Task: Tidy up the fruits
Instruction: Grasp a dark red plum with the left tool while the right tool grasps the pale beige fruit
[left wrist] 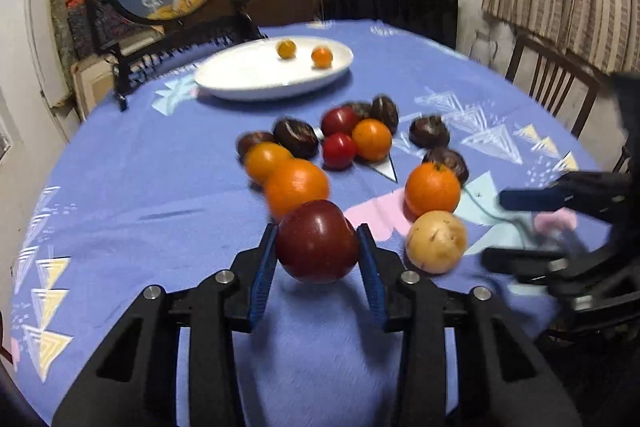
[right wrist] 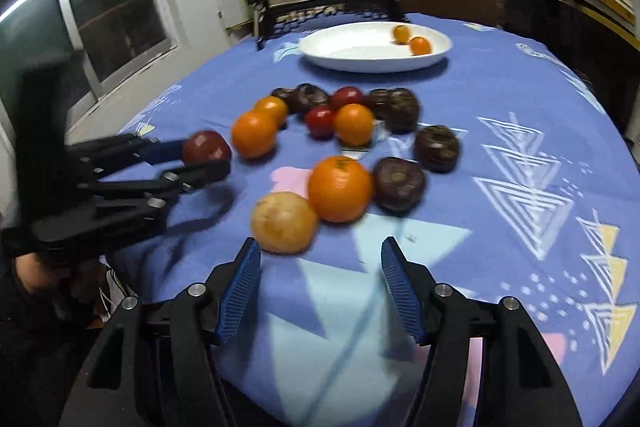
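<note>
Best carried level and slowly toward the white plate (left wrist: 224, 77) at the far side of the table (left wrist: 140, 187) — high enough to pass over the heap of oranges and dark fruits, then lowered gently beside the two small oranges (left wrist: 322, 57) already there. Left gripper (left wrist: 318, 247) fingers clamped on the dark red apple (left wrist: 318, 241), pads pressing both flanks, apple apparently just off the cloth. Right gripper (right wrist: 318, 263) fingers wide apart, holding nothing — just short of the yellow fruit (right wrist: 285, 222), not touching it.
</note>
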Tool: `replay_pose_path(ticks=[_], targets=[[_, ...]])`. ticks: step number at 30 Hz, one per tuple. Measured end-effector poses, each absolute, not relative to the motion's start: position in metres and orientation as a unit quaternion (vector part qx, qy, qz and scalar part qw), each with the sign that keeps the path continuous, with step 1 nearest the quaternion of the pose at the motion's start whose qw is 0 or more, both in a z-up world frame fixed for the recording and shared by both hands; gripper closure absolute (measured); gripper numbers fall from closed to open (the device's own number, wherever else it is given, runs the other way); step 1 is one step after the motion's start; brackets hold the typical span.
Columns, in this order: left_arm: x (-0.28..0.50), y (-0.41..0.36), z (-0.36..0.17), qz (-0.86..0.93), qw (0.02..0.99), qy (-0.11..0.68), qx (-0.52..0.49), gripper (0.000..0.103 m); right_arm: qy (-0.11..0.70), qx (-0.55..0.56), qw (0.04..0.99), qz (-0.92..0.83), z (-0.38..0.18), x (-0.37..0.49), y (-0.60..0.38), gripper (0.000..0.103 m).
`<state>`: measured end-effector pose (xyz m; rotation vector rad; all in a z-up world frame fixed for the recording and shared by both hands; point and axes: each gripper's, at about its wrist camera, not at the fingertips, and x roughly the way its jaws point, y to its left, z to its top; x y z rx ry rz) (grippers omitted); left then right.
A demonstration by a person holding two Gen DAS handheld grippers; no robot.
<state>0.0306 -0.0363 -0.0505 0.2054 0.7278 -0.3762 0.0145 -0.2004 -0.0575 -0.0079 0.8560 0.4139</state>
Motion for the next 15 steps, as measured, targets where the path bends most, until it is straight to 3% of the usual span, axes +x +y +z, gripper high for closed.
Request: replay_pose_path(ticks=[6,7,8,15], targets=[[0.02,-0.017,-0.039,-0.172,0.918,0.345,0.089,0.064,0.435,-0.004,0.88,0.19,-0.067,0.034,-0.176,0.043],[0.02,-0.015,-0.04,-0.172,0.917,0.348,0.089,0.064,0.438,0.001,0.879,0.188,-0.068,0.036,-0.174,0.048],[0.022,-0.013,-0.042,-0.172,0.916,0.351,0.088,0.064,0.441,0.004,0.877,0.192,-0.069,0.038,-0.172,0.061],[0.033,-0.005,-0.041,-0.176,0.915,0.355,0.067,0.064,0.431,0.026,0.875,0.218,-0.048,0.032,-0.185,0.062]])
